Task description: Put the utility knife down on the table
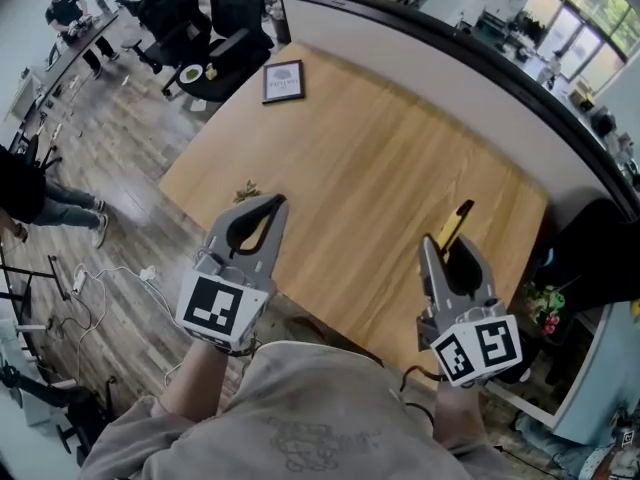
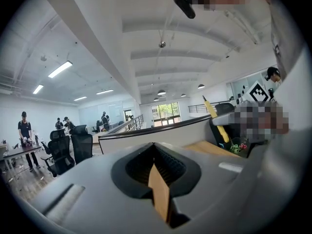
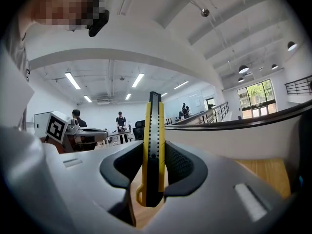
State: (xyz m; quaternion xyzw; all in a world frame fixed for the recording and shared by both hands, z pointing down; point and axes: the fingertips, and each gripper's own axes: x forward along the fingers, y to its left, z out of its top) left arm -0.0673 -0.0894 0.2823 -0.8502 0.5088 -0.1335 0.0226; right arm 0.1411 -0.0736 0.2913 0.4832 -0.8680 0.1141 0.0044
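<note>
Wooden desk below, knife clamped in the right tool

Pale wood grain is running across the desk (image 1: 400, 168), which is sitting in an open-plan office. A curved, dark-topped partition (image 1: 470, 78) is bending round its far side. Near the far corner a small framed card (image 1: 283, 81) is lying flat on the wood. Black office chairs (image 1: 215, 18) are standing just past that edge on the plank floor (image 1: 130, 168). White cables (image 1: 100, 283) are trailing over the floor at the left, and a person (image 1: 65, 8) is standing at a long bench in the far corner.

The right tool (image 1: 450, 250) is hovering over the near right part of the desk, its jaws pressing closed on the utility knife (image 1: 458, 220). In the right gripper view the knife is standing edge-on between the two dark pads: a yellow body with a black strip running down its middle. Its front end is sticking out well past the jaw tips, and its looped rear end is sitting deep in the throat of the jaws. In the left gripper view the knife is slanting upward, its tip rising above the partition's top edge, so it is being held clear of the wood.

The left tool (image 1: 268, 204) is hanging over the near left edge of the desk. Its jaws are drawn together with the tips meeting, and they are holding nothing; only a sliver of wood is showing through the slot behind the tips
</note>
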